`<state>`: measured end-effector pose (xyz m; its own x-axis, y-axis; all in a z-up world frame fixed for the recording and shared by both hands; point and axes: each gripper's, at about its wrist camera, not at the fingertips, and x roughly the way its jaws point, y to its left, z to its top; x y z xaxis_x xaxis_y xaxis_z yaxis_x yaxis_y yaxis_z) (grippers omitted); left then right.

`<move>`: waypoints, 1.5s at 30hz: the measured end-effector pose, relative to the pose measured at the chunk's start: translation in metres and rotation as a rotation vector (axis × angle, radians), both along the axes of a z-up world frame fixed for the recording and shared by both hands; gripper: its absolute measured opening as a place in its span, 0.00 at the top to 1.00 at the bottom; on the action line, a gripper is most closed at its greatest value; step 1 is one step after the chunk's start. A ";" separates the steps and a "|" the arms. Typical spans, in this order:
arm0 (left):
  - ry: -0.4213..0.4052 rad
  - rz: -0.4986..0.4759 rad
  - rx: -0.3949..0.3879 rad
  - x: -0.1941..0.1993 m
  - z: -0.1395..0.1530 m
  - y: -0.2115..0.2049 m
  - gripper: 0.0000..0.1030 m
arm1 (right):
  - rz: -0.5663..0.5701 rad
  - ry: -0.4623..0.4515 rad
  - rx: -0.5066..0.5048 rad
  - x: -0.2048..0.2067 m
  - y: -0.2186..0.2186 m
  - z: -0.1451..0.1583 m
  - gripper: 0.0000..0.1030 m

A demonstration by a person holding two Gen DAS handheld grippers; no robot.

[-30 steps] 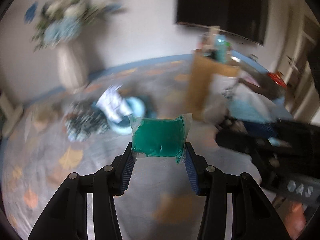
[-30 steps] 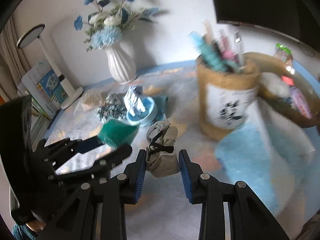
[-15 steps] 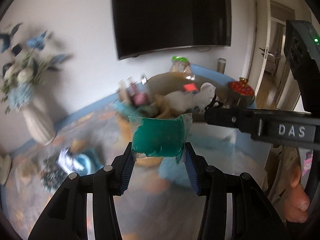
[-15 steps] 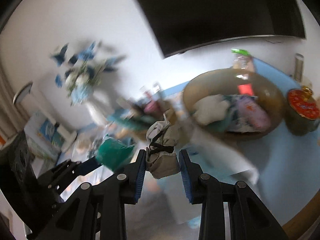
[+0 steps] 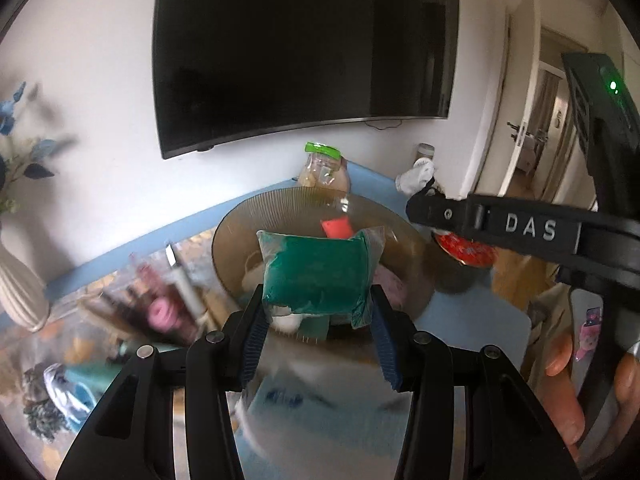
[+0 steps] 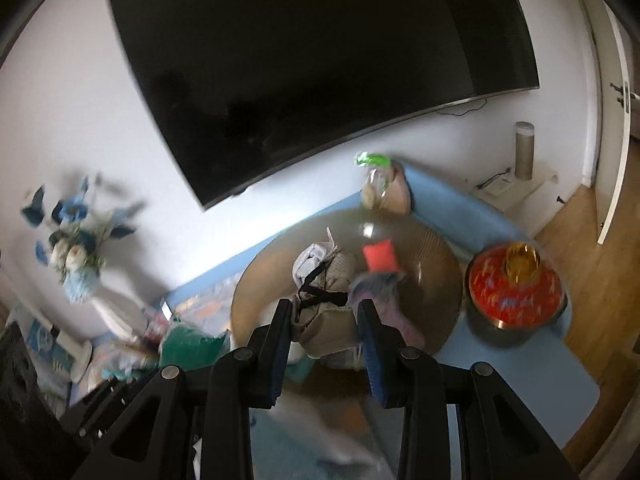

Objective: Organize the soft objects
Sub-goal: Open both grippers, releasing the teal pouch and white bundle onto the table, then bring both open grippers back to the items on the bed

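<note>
Hanging on the white wall, a large dark television (image 5: 300,52) is seen above everything else in both wrist views. Below it, a blue-edged surface (image 5: 472,316) is seen carrying a wide brown ribbed bowl (image 5: 240,228), in which several soft items are already gathered, among them a small red cushion (image 6: 380,255) and something pale purple that is too blurred to be identified. A red lidded pot (image 6: 516,284) is set just beside the bowl on its right, and a white vase of blue flowers (image 6: 76,264) is placed well apart at the left. The green bag (image 5: 316,270), a soft pouch sealed in clear plastic, is gripped between the blue pads of the left hand-held gripper (image 5: 318,320) and is held in the air in front of the bowl. The beige cloth bundle (image 6: 326,300), tied with a black cord, is clamped between the pads of the right hand-held gripper (image 6: 324,338) and is likewise held in front of the bowl. A person's fingers (image 5: 560,384) are seen at the right edge of the left wrist view, wrapped around the other tool's handle.
</note>
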<state>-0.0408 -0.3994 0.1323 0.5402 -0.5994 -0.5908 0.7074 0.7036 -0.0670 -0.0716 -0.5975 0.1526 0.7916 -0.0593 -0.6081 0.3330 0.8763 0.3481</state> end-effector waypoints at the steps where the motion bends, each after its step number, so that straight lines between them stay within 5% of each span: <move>1: 0.003 0.010 0.003 0.005 0.000 -0.007 0.56 | -0.005 -0.001 0.003 0.004 -0.006 0.000 0.69; 7: -0.028 0.077 0.037 0.026 -0.011 -0.032 0.55 | -0.030 -0.013 -0.072 0.036 -0.016 0.002 0.69; 11: -0.008 0.075 0.057 0.034 -0.024 -0.046 0.52 | -0.012 -0.004 -0.024 0.058 -0.024 -0.008 0.69; 14: -0.032 0.083 0.071 0.037 -0.026 -0.054 0.29 | 0.007 0.017 -0.039 0.077 -0.028 -0.011 0.68; 15: -0.052 0.088 0.074 0.036 -0.027 -0.056 0.17 | 0.017 0.030 -0.039 0.082 -0.029 -0.012 0.59; 16: -0.066 0.087 0.079 0.036 -0.027 -0.057 0.17 | 0.022 0.049 -0.031 0.086 -0.030 -0.015 0.47; 17: -0.076 0.086 0.083 0.037 -0.026 -0.058 0.17 | 0.020 0.056 -0.013 0.088 -0.032 -0.018 0.24; 18: -0.094 0.094 0.094 0.035 -0.026 -0.058 0.17 | 0.017 0.044 0.008 0.085 -0.033 -0.021 0.17; 27: -0.115 0.049 0.116 0.013 -0.017 -0.047 0.16 | 0.025 0.016 0.081 0.053 -0.029 -0.017 0.17; 33: -0.139 0.039 0.094 -0.007 0.001 -0.022 0.16 | -0.060 -0.036 -0.047 0.006 0.009 0.006 0.17; 45: -0.211 0.158 0.160 -0.056 0.005 0.097 0.09 | 0.186 -0.118 -0.161 -0.036 0.130 0.030 0.16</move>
